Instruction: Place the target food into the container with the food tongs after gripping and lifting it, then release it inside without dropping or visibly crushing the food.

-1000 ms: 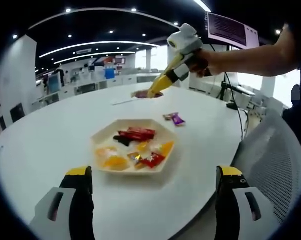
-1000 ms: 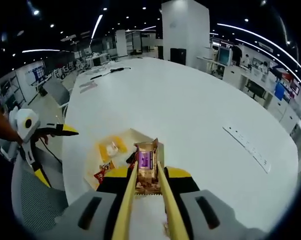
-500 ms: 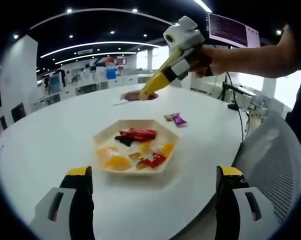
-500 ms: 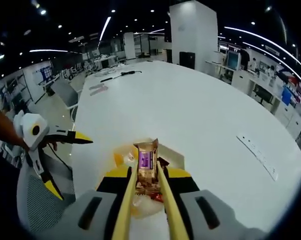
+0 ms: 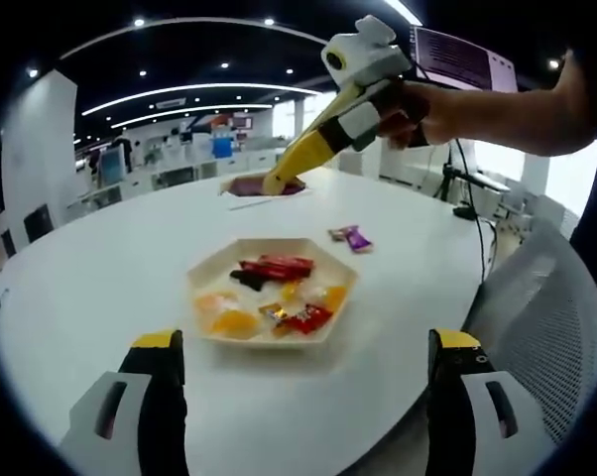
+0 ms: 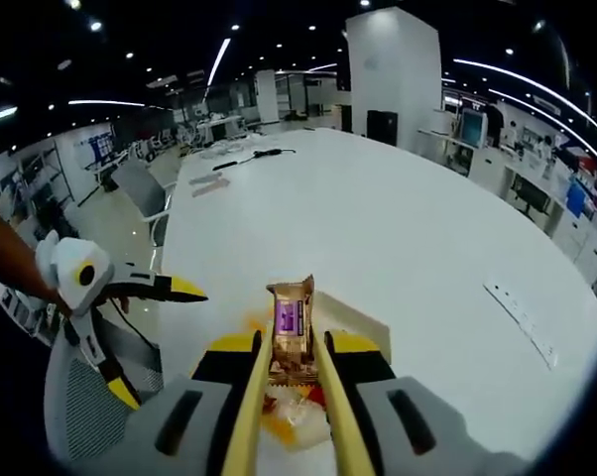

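A cream hexagonal tray (image 5: pixel 219 340) holding several wrapped candies (image 5: pixel 274 266) sits mid-table. My left gripper (image 5: pixel 306 345) stands open near the table's front edge, with nothing between its jaws. My right gripper (image 5: pixel 363 119), held by a hand, is shut on yellow food tongs (image 5: pixel 300 159). The tongs pinch a purple-and-brown wrapped candy (image 5: pixel 251 184) in the air above the table. In the right gripper view the tongs (image 6: pixel 251 397) hold that candy (image 6: pixel 291 317) upright over the tray (image 6: pixel 363 319). The left gripper (image 6: pixel 152 342) shows open at the left.
A loose purple candy (image 5: pixel 350 236) lies on the white round table (image 5: pixel 100 268) right of the tray. A grey mesh chair (image 5: pixel 546 317) stands at the table's right edge. A power strip (image 6: pixel 522 319) and a cable (image 6: pixel 249 157) lie farther off.
The right gripper has carried the tongs and candy higher and leftward in the left gripper view. In its own view the tray has slid under the tongs. The left gripper stayed still.
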The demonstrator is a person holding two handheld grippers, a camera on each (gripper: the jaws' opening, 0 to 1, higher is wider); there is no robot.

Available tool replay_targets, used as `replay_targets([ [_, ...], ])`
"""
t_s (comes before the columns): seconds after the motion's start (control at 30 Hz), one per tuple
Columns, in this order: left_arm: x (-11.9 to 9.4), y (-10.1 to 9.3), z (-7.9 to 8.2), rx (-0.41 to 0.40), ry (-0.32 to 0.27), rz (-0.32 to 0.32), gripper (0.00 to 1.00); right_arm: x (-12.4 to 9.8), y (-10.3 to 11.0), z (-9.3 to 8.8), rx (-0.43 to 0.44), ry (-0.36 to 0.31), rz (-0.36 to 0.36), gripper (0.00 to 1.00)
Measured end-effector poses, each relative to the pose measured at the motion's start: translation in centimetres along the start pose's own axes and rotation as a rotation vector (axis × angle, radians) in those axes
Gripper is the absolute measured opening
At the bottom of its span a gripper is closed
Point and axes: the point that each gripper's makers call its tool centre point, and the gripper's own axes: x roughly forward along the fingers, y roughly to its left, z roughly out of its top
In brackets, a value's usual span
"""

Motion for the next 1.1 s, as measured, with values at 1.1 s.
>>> replay_targets([
  [1.1, 0.0, -0.1, 0.0, 0.003, 0.006, -0.001, 0.98, -0.4, 0.7, -1.3, 0.001, -0.006, 0.079, 0.27],
])
